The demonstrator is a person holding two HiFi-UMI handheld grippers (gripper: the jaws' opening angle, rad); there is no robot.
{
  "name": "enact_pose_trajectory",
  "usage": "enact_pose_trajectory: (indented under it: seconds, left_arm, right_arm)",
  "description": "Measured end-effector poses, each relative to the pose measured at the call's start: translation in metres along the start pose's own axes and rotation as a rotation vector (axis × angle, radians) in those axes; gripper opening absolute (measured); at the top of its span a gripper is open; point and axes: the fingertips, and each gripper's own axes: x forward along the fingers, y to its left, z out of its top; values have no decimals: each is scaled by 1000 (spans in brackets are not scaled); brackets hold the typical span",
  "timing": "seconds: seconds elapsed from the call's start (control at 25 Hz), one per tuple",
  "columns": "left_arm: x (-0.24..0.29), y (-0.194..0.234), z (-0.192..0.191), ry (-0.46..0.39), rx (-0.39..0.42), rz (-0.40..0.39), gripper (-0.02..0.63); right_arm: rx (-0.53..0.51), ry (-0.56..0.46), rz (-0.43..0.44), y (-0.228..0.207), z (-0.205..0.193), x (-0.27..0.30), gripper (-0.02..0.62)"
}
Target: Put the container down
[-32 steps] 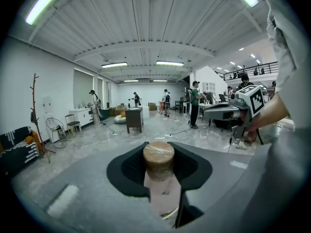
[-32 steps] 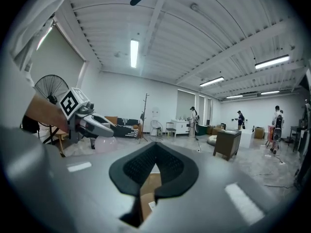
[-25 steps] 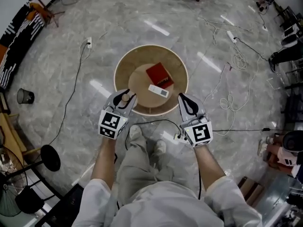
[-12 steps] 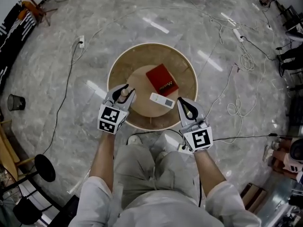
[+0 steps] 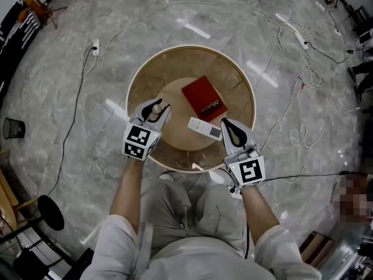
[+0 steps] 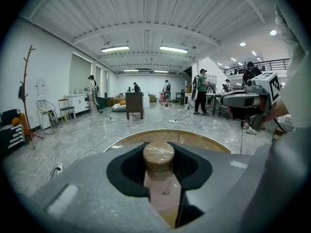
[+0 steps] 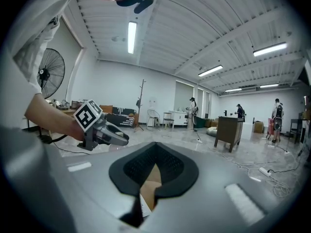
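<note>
The left gripper (image 5: pixel 157 107) is clamped on the small cork-topped container (image 6: pixel 158 160), holding it over the round table's (image 5: pixel 175 69) near-left part, ready to set down, while the right gripper (image 5: pixel 229 128), closed and empty, hovers near-right, out of the way.

A red box (image 5: pixel 204 98) lies near the middle of the round wooden surface (image 5: pixel 152 79). Just beside it, toward the surface's near edge, sits a flat white device (image 5: pixel 205 128), perhaps a remote. Cables (image 5: pixel 291 115) trail over the floor right of the surface.
</note>
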Motion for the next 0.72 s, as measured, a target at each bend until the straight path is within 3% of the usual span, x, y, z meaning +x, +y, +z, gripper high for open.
enact_pose_trajectory:
  seconds: [0.36,0.72]
  left_arm:
    - [33,8,-32,4,0,0,120]
    - [50,13,-45,-13,-2,2,120]
  right_arm:
    - [11,-8,-18,-6,-34,7,5]
    - [34,-20,-39,-10,-42,6,5]
